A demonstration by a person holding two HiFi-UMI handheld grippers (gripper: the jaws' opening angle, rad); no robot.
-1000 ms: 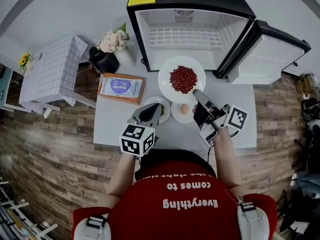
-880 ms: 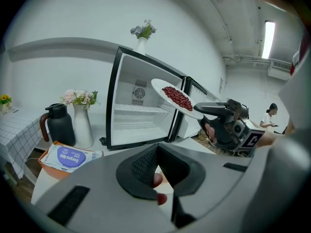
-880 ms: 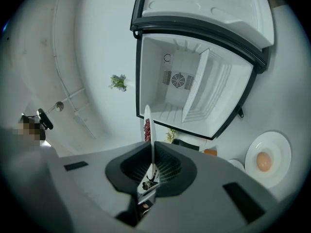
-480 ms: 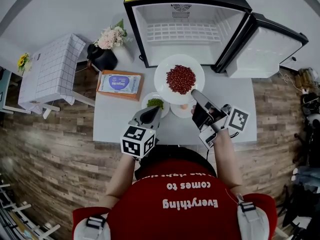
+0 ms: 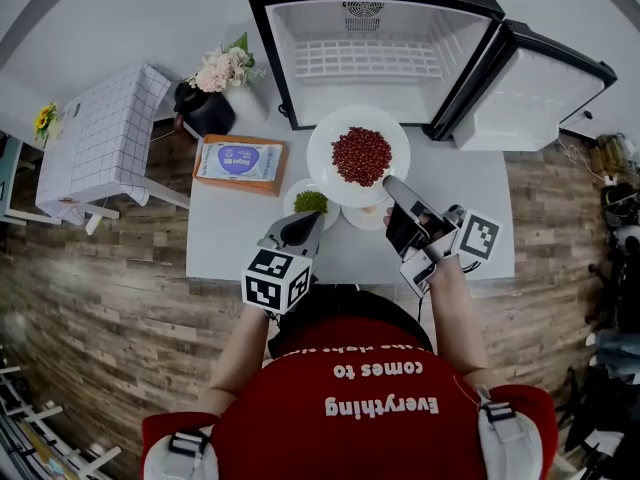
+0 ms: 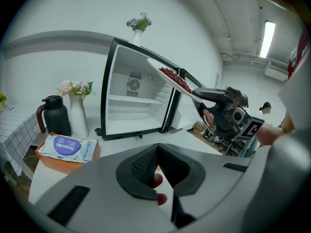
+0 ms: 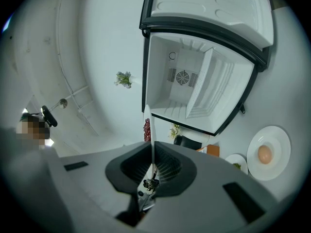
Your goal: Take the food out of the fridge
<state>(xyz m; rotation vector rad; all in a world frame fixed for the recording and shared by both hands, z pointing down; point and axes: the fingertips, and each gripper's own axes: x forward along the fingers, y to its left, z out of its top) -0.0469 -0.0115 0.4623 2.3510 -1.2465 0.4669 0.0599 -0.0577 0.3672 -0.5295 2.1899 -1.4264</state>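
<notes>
- White plate point(image 5: 320, 148) of red beans point(image 5: 361, 156) hangs above the table point(image 5: 225, 243), just before the open fridge point(image 5: 370, 63).
- Right gripper point(image 5: 390, 182) clamps the plate's rim.
- Left gripper point(image 5: 303, 222) hovers low, pinched together, empty.

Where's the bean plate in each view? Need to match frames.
Head view: plate centre, just before the open fridge, right gripper on its near rim.
Left gripper view: upper centre, tilted, against the fridge.
Right gripper view: edge-on, clamped between the jaws, fridge above.
Shared landmark: the open fridge.
</notes>
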